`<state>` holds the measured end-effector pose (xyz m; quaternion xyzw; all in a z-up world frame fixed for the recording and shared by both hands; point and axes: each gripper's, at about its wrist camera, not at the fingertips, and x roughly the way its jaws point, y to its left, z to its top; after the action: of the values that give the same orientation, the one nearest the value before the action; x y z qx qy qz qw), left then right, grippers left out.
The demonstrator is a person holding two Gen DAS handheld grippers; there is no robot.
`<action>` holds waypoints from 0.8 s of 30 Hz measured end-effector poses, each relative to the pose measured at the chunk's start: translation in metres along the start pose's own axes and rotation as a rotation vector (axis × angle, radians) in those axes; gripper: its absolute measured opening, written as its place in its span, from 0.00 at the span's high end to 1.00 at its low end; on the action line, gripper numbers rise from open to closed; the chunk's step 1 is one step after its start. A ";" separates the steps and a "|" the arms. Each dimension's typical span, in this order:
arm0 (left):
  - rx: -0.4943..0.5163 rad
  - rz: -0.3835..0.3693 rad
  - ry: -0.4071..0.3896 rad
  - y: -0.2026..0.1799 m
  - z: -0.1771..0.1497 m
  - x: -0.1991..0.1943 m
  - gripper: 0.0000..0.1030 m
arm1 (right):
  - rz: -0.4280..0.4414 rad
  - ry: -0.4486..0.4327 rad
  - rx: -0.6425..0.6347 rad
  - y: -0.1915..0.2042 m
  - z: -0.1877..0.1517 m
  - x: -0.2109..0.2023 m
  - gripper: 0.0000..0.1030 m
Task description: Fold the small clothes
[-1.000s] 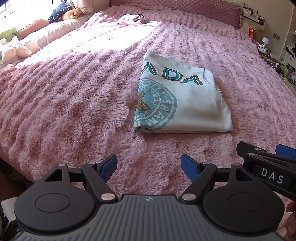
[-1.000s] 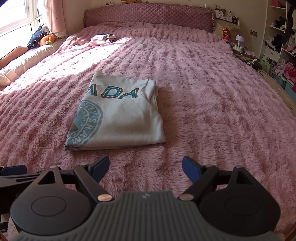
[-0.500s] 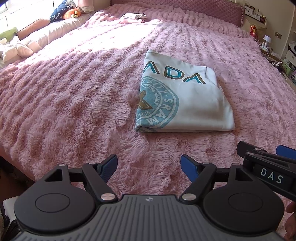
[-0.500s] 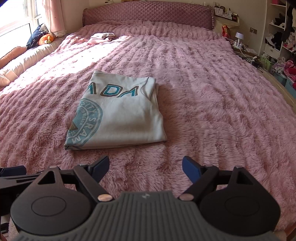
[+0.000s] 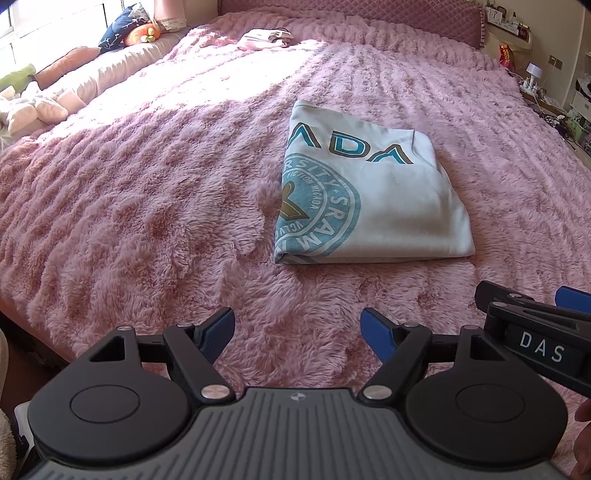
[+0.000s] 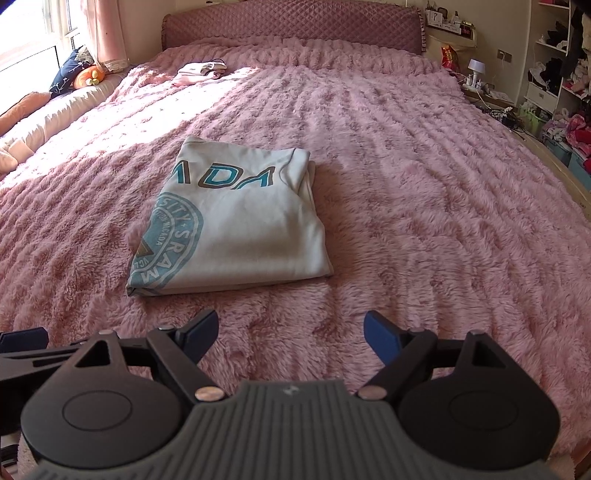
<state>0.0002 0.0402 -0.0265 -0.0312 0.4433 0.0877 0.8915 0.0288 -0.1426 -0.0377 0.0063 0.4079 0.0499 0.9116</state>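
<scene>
A wide bed [image 6: 424, 192] under a shaggy pink blanket fills the room, its quilted mauve headboard [image 6: 291, 27] standing against a cream wall at the far end. To the left of the bed a window [image 6: 33, 29] with a pale pink curtain [image 6: 109, 33] throws a bright patch of sun across the blanket's far left part, and along that side runs a cushioned bench [image 6: 55, 110] with a navy pillow [image 6: 68, 75] and an orange plush toy [image 6: 88, 75]. To the right of the headboard sit a small white lamp [image 6: 476, 68] and a red snack bag [image 6: 448, 55], with open shelves [image 6: 561, 62] crowded with clothes beyond the bed's right edge.
</scene>
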 end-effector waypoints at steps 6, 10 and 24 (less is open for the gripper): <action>0.005 0.005 0.003 -0.001 0.000 0.000 0.12 | -0.001 0.007 0.004 0.000 -0.001 0.001 0.21; 0.003 0.002 0.004 -0.001 -0.001 0.000 0.12 | -0.001 0.008 0.005 0.000 -0.001 0.001 0.21; 0.009 0.012 0.014 0.000 0.000 0.001 0.12 | 0.000 0.020 0.008 0.000 -0.002 0.002 0.21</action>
<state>0.0008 0.0404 -0.0270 -0.0252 0.4499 0.0910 0.8881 0.0284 -0.1423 -0.0401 0.0095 0.4172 0.0483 0.9075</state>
